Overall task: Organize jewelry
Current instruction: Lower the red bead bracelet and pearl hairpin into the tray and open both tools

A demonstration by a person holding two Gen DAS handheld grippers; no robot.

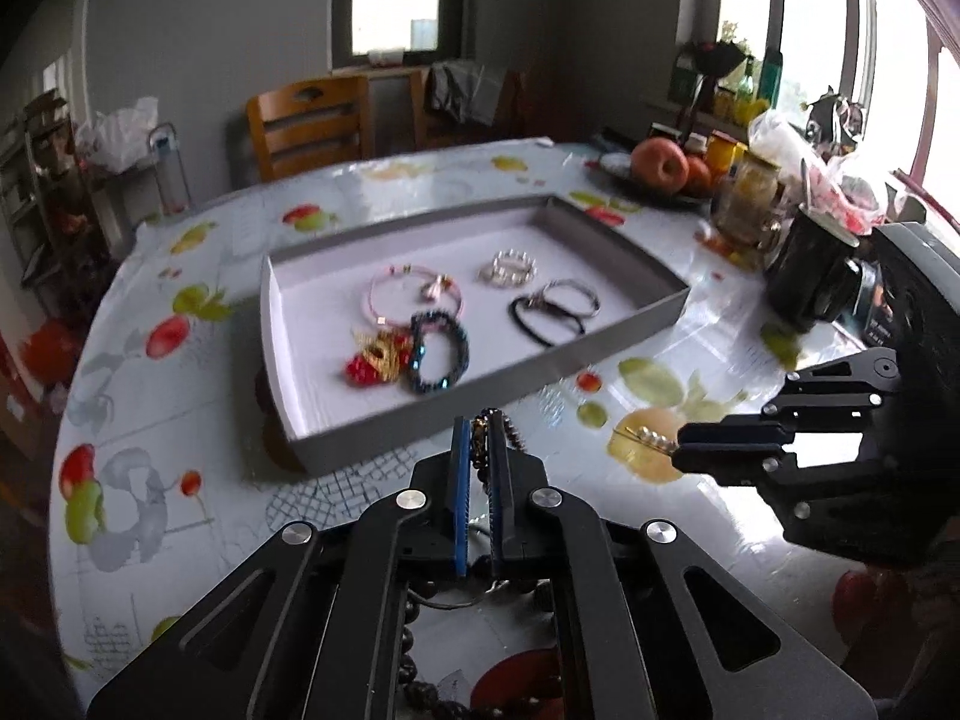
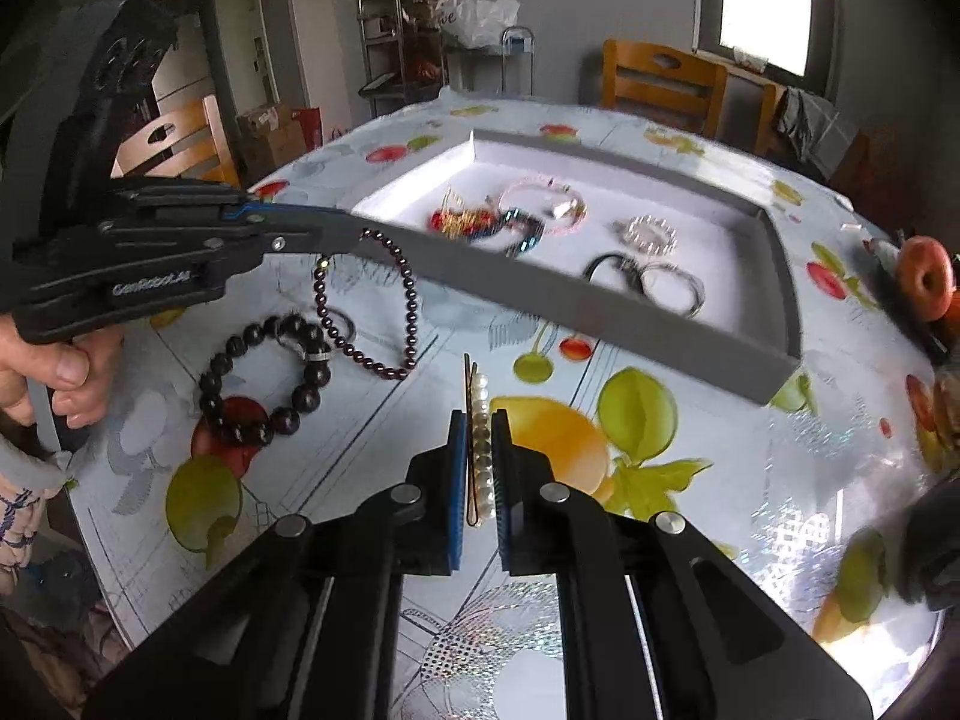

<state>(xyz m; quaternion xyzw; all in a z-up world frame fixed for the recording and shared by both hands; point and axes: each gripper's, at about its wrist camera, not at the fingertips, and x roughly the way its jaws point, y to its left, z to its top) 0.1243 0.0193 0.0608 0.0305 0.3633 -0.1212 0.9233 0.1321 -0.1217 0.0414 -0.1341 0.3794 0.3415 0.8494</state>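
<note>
A shallow grey tray [image 1: 600, 348] with a white floor holds several bracelets and hair ties; it also shows in the right wrist view [image 2: 600, 300]. My left gripper [image 1: 479, 420] is shut on a small dark-red bead bracelet [image 2: 408, 294], which hangs from it above the table just before the tray's near wall. My right gripper [image 2: 479, 417] is shut on a pearl hair clip [image 2: 479, 396], also seen from the left wrist view [image 1: 648, 439]. A bracelet of large dark beads [image 2: 264, 384] lies on the table below the left gripper.
The round table has a fruit-print cloth [image 1: 180, 480]. A plate of fruit [image 1: 660, 171], jars and a black mug [image 1: 810, 264] stand at the right of the tray. Wooden chairs [image 1: 309, 123] stand behind the table.
</note>
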